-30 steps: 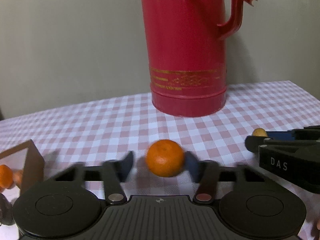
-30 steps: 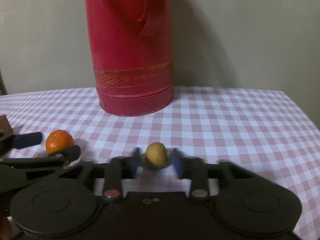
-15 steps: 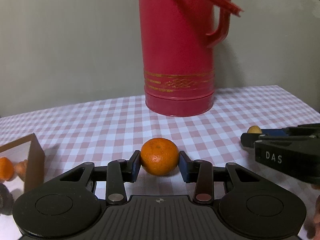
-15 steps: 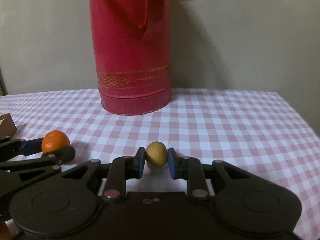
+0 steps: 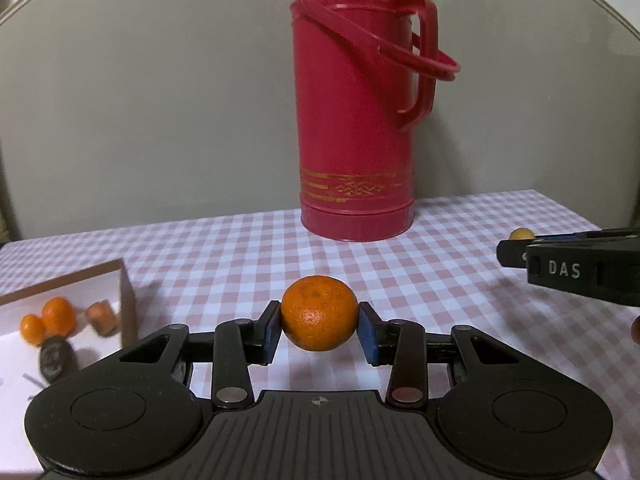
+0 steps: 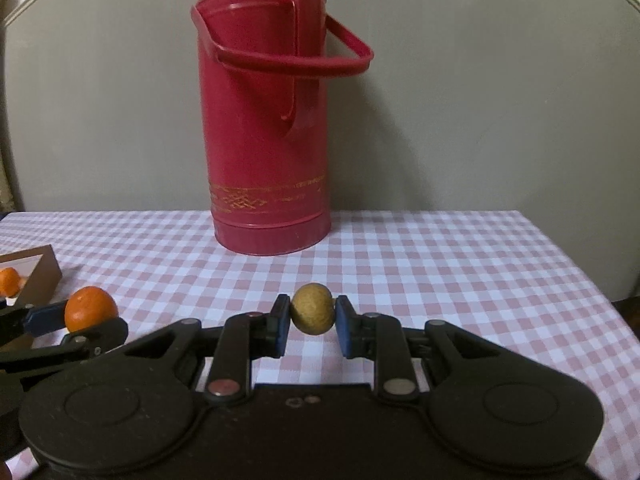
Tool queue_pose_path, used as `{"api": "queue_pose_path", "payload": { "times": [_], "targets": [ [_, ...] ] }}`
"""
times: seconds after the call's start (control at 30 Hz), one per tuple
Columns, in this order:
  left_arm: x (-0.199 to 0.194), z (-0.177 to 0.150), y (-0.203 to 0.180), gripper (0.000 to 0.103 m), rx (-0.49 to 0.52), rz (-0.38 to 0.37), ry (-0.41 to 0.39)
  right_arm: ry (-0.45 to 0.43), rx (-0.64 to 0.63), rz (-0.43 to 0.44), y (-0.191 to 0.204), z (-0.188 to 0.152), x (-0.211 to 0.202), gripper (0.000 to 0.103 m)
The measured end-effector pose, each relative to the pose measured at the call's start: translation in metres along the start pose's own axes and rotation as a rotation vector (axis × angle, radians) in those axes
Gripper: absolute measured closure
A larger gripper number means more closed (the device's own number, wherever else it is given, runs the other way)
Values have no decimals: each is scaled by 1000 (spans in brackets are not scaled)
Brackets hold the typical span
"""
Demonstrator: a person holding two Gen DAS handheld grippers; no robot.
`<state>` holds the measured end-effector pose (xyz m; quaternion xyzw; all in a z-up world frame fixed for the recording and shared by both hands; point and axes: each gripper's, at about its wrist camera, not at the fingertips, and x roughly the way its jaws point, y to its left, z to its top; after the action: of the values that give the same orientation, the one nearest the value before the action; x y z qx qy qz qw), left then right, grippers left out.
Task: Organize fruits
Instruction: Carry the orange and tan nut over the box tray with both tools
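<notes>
My left gripper (image 5: 319,334) is shut on an orange tangerine (image 5: 319,312) and holds it above the checked tablecloth. My right gripper (image 6: 312,326) is shut on a small yellow-brown round fruit (image 6: 312,309), also lifted off the cloth. In the left wrist view the right gripper (image 5: 516,246) shows at the right edge with that fruit (image 5: 521,234). In the right wrist view the left gripper (image 6: 76,320) shows at the left with the tangerine (image 6: 91,308). A brown-walled box (image 5: 128,304) at the left holds two small oranges (image 5: 58,314), a brownish piece and a dark fruit.
A tall red thermos jug (image 5: 358,120) with a handle stands at the back middle of the table; it also shows in the right wrist view (image 6: 268,132). The pink checked tablecloth (image 6: 460,264) ends at the right edge, with a grey wall behind.
Both grippers closed on their fruits and have risen and drawn back from the thermos. The box and its fruits have come further into the left wrist view.
</notes>
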<state>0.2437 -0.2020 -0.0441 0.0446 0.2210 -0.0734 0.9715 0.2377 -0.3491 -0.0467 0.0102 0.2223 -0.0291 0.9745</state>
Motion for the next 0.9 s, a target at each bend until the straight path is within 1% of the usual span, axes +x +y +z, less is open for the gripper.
{"api": "queue_pose_path", "payload": {
  "times": [0.2,0.37,0.77,0.9],
  "targets": [
    [-35,-10,5,63,-14,27,-44,-59,1,11,6,-11,-41,88],
    [-64,-19,19,63,-26,41,-54,-87,-32,24,20,-21,-71,88],
    [-120,-42,36,63,-28,81,-69,-92,-60,71,44,-43,-119,88],
    [-137,-46,41,63,-25,98,-87,-99,-70,88,52,-49,-132,88]
  ]
}}
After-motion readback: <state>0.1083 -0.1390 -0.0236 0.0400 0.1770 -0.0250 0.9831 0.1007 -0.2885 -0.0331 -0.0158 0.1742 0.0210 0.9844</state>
